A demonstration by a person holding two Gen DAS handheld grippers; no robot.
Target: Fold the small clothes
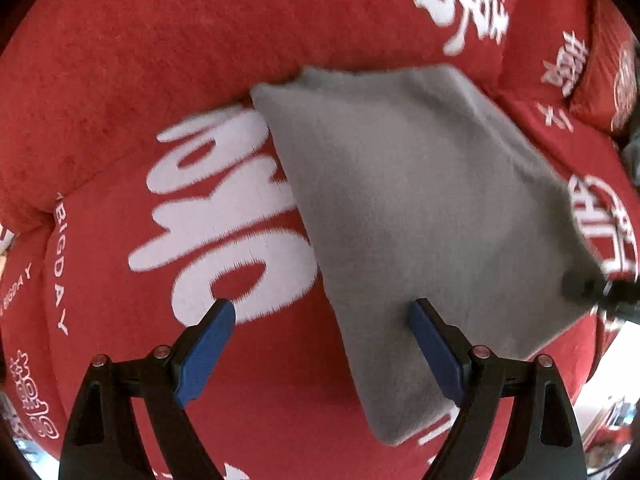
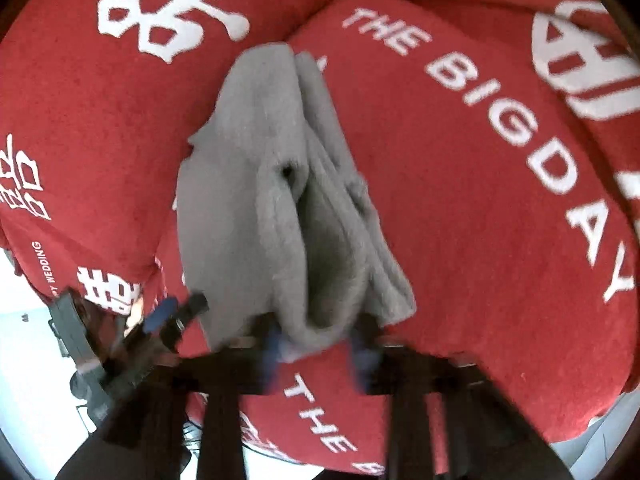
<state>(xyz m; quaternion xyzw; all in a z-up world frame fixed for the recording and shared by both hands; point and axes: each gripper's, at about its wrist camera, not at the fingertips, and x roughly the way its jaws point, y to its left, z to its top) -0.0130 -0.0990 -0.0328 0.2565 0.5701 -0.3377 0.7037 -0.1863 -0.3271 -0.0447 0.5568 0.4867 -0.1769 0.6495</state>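
A grey fleece cloth (image 1: 424,216) lies folded on a red sofa cover. My left gripper (image 1: 322,316) is open above the cloth's near left edge, its right finger over the cloth, its left finger over the cover. In the right wrist view the cloth (image 2: 280,200) shows as folded layers lifted at the near end. My right gripper (image 2: 316,344) holds that near edge between its blue pads, blurred by motion. The right gripper shows at the cloth's right corner in the left wrist view (image 1: 600,292). The left gripper shows at lower left in the right wrist view (image 2: 176,312).
The red cover (image 1: 160,60) with white lettering spans seat and back cushions (image 2: 500,220). A seam between cushions runs at the left (image 1: 52,216). A dark grey item (image 1: 632,152) lies at the far right edge. Pale floor shows past the sofa's edge (image 2: 32,360).
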